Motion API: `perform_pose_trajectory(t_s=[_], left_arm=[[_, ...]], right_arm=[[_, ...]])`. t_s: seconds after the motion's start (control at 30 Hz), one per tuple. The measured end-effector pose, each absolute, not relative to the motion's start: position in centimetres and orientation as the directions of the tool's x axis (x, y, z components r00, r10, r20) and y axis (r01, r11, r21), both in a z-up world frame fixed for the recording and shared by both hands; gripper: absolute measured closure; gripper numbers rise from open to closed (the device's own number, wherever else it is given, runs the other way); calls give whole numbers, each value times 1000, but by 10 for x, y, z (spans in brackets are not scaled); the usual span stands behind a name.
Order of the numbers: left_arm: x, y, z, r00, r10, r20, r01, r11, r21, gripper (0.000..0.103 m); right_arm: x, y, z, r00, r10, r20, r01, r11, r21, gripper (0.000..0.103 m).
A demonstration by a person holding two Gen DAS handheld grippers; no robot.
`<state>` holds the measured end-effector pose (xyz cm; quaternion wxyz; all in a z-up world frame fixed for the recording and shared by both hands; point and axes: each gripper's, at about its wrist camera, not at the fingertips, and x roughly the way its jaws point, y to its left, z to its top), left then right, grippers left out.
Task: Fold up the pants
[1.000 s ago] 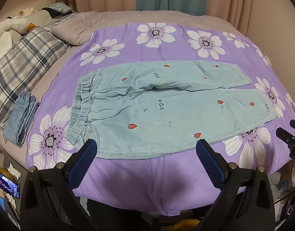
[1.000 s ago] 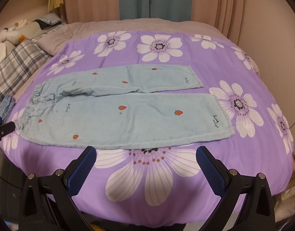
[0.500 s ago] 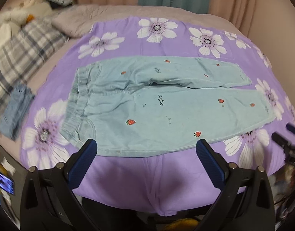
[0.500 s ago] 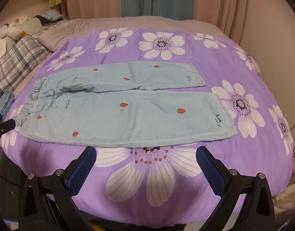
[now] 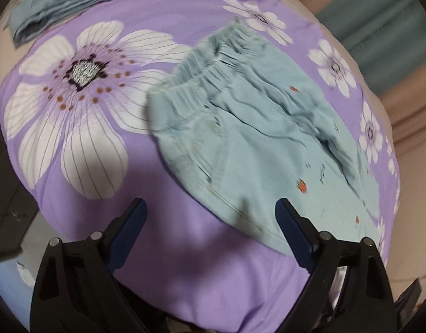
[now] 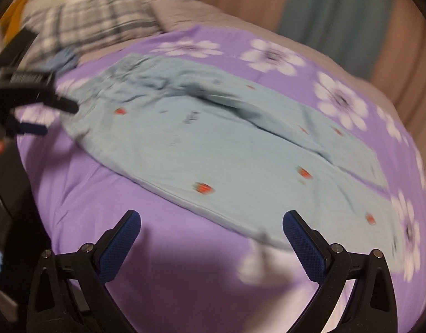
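Observation:
Light blue pants (image 5: 257, 144) with small strawberry prints lie flat on a purple flowered bedspread (image 5: 82, 102). Their elastic waistband (image 5: 210, 69) is nearest in the left wrist view. My left gripper (image 5: 210, 208) is open and empty, low over the near waist corner. In the right wrist view the pants (image 6: 227, 144) stretch from upper left to lower right. My right gripper (image 6: 211, 220) is open and empty, just above the near leg's edge. The left gripper also shows in the right wrist view (image 6: 43, 113) by the waistband.
A folded pile of blue jeans (image 5: 60, 2) lies at the bed's far left. A plaid pillow (image 6: 102, 25) and grey blanket sit at the head of the bed. Pink and teal curtains (image 6: 338, 14) hang behind. The bed edge drops off on the near side.
Both grippers have dropped in close to the pants and swung their views. The left now sits at the waistband corner, the right at the near leg edge. Both stay open.

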<state>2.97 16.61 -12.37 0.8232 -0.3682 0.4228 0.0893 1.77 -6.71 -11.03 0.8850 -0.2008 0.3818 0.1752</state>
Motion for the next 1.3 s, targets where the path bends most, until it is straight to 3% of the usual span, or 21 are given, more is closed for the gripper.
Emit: perform_pose_trajectory(t_s=[0.13,0.2,0.33,0.43,0.5,0.6,0.73,0.9,1.03,1.07,1.13,1.2,1.3], left_arm=[[33,168,-132,606,-137,-784,-499,702,-508,20],[41,166,-130,621,-99,-778,-500,715,-489,25],[57,169,-133,627,-26,-779,-501,752,-428,55],[65,176,-133,630,-6,-776,-503,758,-415,68],[67,180,-132,633,-20,-774,-494,759,-424,82],[58,188,-127,653,-30,-757,-479,757,-444,88],[42,189,-121,672,-17,-740,-458,775,-435,88],[38,188,-131,617,-13,-787,-475,791,-386,79],[21,190,-114,621,36,-783,-467,820,-332,53],[16,191,-107,634,48,-772,-462,824,-328,50],[11,191,-100,654,61,-754,-451,832,-323,49],[18,184,-91,675,56,-735,-419,850,-320,44],[32,163,-84,697,24,-717,-344,888,-305,41]], right_arm=[[18,-35,-120,681,207,-702,-537,794,-286,4],[14,-20,-126,702,227,-675,-567,751,-337,15],[10,3,-136,754,261,-602,-593,664,-456,28],[17,15,-138,752,281,-596,-605,654,-454,51],[23,20,-136,735,284,-616,-614,664,-426,79],[24,25,-128,733,285,-618,-610,677,-412,93],[13,26,-118,725,307,-616,-623,674,-398,94],[3,34,-128,721,269,-638,-624,651,-431,93],[2,27,-127,682,260,-683,-639,667,-384,89],[0,23,-121,668,281,-689,-652,668,-359,88],[-5,12,-106,641,339,-689,-674,677,-294,80],[-3,1,-94,631,376,-678,-672,701,-237,56],[19,-17,-84,634,384,-671,-617,775,-140,52]])
